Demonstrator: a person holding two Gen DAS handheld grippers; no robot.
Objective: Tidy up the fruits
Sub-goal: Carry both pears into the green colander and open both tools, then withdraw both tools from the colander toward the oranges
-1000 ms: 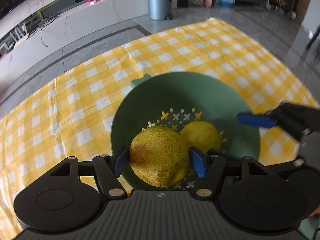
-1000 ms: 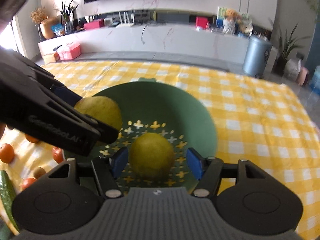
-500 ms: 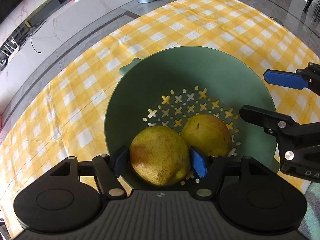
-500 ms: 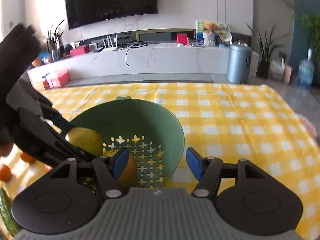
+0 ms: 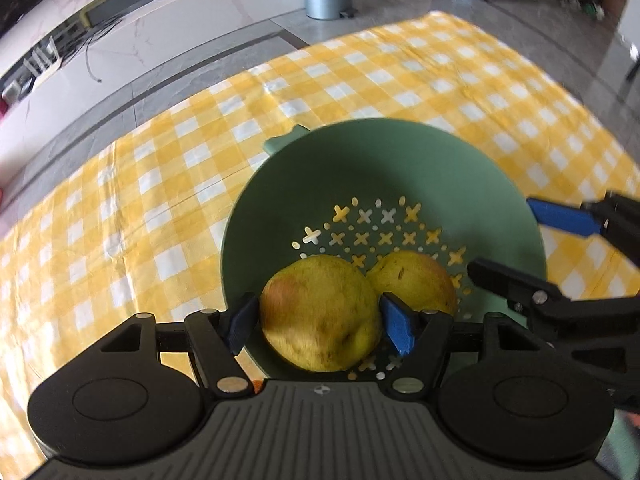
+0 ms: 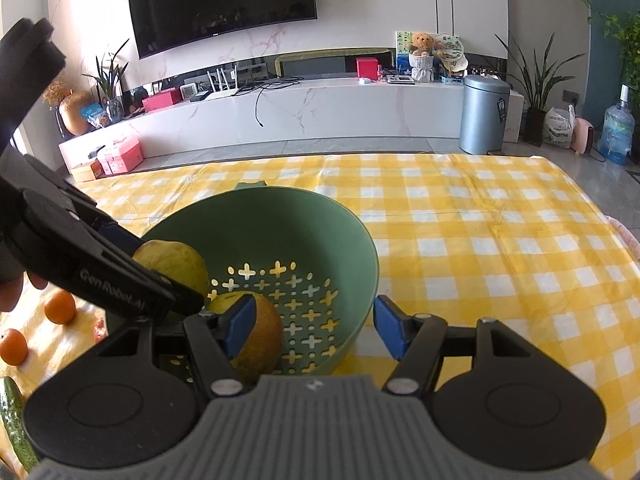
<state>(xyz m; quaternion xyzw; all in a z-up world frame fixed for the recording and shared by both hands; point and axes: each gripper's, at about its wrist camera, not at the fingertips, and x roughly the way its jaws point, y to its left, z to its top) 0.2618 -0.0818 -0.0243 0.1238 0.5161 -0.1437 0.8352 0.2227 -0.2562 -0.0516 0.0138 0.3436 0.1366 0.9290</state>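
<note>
A green colander bowl (image 5: 400, 160) stands on the yellow checked cloth; it also shows in the right wrist view (image 6: 280, 220). My left gripper (image 5: 320, 322) is shut on a yellow-green pear (image 5: 320, 316) and holds it over the bowl's near side. The same pear (image 6: 176, 264) shows in the right wrist view, between the left gripper's fingers. A second pear (image 5: 416, 280) lies on the bowl's perforated bottom, also in the right wrist view (image 6: 260, 332). My right gripper (image 6: 314, 328) is open and empty, straddling the bowl's near rim.
Oranges (image 6: 60, 307) and a cucumber (image 6: 16, 424) lie on the cloth left of the bowl. The checked cloth (image 6: 500, 260) spreads to the right and behind the bowl. A white counter and a metal bin (image 6: 484, 114) stand beyond the table.
My right gripper has let go of the second pear in the bowl and drawn back toward the right rim. My left gripper still holds its pear over the bowl.
</note>
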